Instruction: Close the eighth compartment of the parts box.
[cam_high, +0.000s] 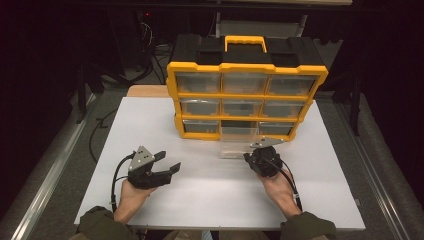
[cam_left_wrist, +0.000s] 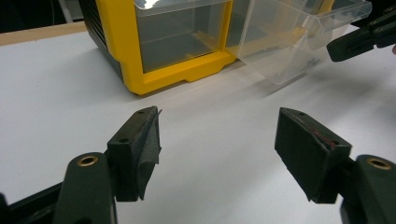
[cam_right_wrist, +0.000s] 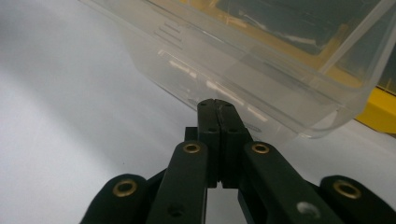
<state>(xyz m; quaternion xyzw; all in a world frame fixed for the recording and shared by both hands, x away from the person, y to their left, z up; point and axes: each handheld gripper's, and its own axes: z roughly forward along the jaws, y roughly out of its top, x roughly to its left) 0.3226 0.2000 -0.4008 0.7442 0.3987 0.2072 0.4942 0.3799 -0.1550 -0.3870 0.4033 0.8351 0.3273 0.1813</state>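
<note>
A yellow and black organizer (cam_high: 247, 100) with clear drawers stands at the back of the white table. Its bottom middle drawer (cam_high: 239, 142) is pulled out onto the table. My right gripper (cam_high: 248, 156) is at that drawer's front. In the right gripper view the gripper (cam_right_wrist: 215, 102) has its jaws pressed together, tips against the clear drawer (cam_right_wrist: 243, 60), with nothing visible between them. My left gripper (cam_high: 169, 161) rests at the left of the table, apart from the organizer. In the left gripper view the gripper (cam_left_wrist: 219, 123) stands wide open over bare table, facing the organizer (cam_left_wrist: 121, 56) and the drawer (cam_left_wrist: 285, 42).
The white tabletop (cam_high: 200, 200) has free room in front and to the left of the organizer. A wooden strip (cam_high: 147, 91) shows behind the table's left back edge. Cables lie on the dark floor at the left. The other drawers sit closed.
</note>
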